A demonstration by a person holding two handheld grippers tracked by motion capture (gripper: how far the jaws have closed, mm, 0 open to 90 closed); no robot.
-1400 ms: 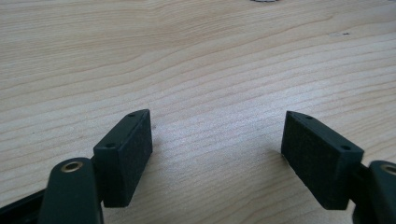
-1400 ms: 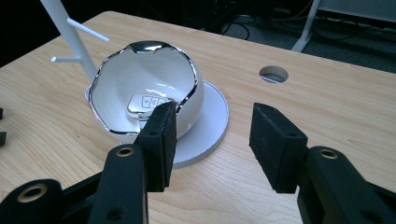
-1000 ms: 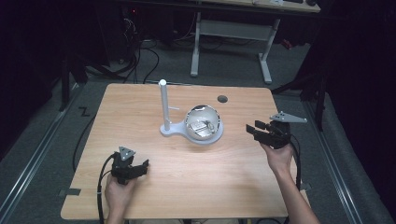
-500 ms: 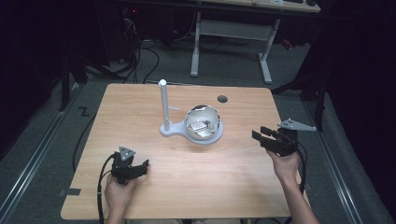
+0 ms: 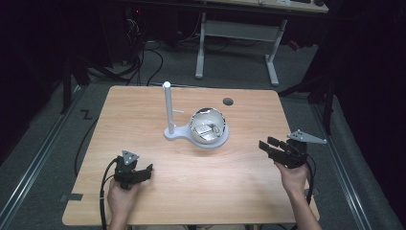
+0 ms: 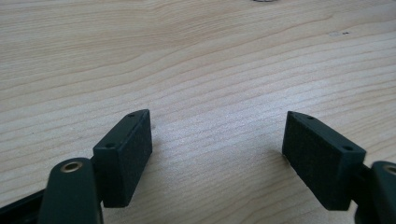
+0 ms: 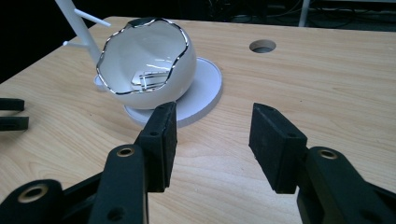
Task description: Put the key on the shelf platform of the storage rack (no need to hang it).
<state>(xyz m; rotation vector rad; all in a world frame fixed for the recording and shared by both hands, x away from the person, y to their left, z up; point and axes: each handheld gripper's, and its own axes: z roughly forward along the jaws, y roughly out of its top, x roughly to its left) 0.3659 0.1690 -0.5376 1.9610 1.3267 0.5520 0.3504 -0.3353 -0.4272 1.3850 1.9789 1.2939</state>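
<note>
A white eggshell-shaped bowl (image 5: 208, 125) with a shiny jagged rim sits on a round white base (image 5: 218, 141) in the middle of the table. A thin white post (image 5: 167, 106) rises from the same base at its left. In the right gripper view the bowl (image 7: 144, 65) holds a small metallic piece (image 7: 149, 79). My right gripper (image 5: 266, 145) is open near the right edge and points at the bowl, well short of it (image 7: 212, 140). My left gripper (image 5: 146, 172) rests low at the front left, open over bare wood (image 6: 217, 154).
The wooden table (image 5: 239, 191) has a round hole (image 5: 228, 101) behind the bowl. A white desk frame (image 5: 237, 33) and cables lie on the dark floor beyond. In the right gripper view the left gripper's jaws (image 7: 11, 114) show at the far left.
My right gripper has drawn back toward the near right edge and sunk a little, staying open. The left gripper and the bowl have not moved.
</note>
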